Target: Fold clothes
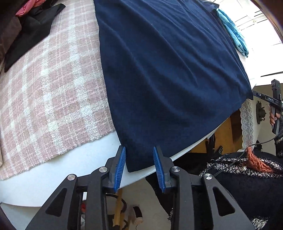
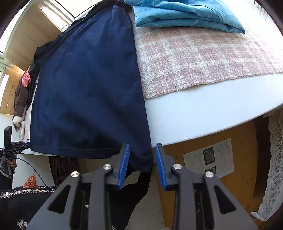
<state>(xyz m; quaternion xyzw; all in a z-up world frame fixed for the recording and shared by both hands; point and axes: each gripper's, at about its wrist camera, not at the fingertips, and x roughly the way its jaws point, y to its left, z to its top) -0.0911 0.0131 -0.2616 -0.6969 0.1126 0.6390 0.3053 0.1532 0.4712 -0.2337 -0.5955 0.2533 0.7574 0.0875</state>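
Note:
A navy garment (image 1: 168, 70) lies spread flat over a pink plaid blanket (image 1: 44, 88) on a white table (image 1: 70, 169), with its near hem hanging at the table's front edge. My left gripper (image 1: 139, 159) points steeply down and is open. The garment's near left corner lies between its blue pads (image 1: 121, 166), which do not press it. In the right wrist view the same garment (image 2: 88, 79) reaches my right gripper (image 2: 142, 161), also open, with the near right corner hanging loose between its pads (image 2: 160, 164).
A folded light blue garment (image 2: 185, 16) rests at the far right of the blanket (image 2: 203, 56). A heap of black, pink and brown clothes (image 1: 31, 23) sits at the far left. Below the table edge (image 2: 212, 120) are a wooden panel (image 2: 244, 159) and the person's dark speckled sleeve (image 1: 247, 177).

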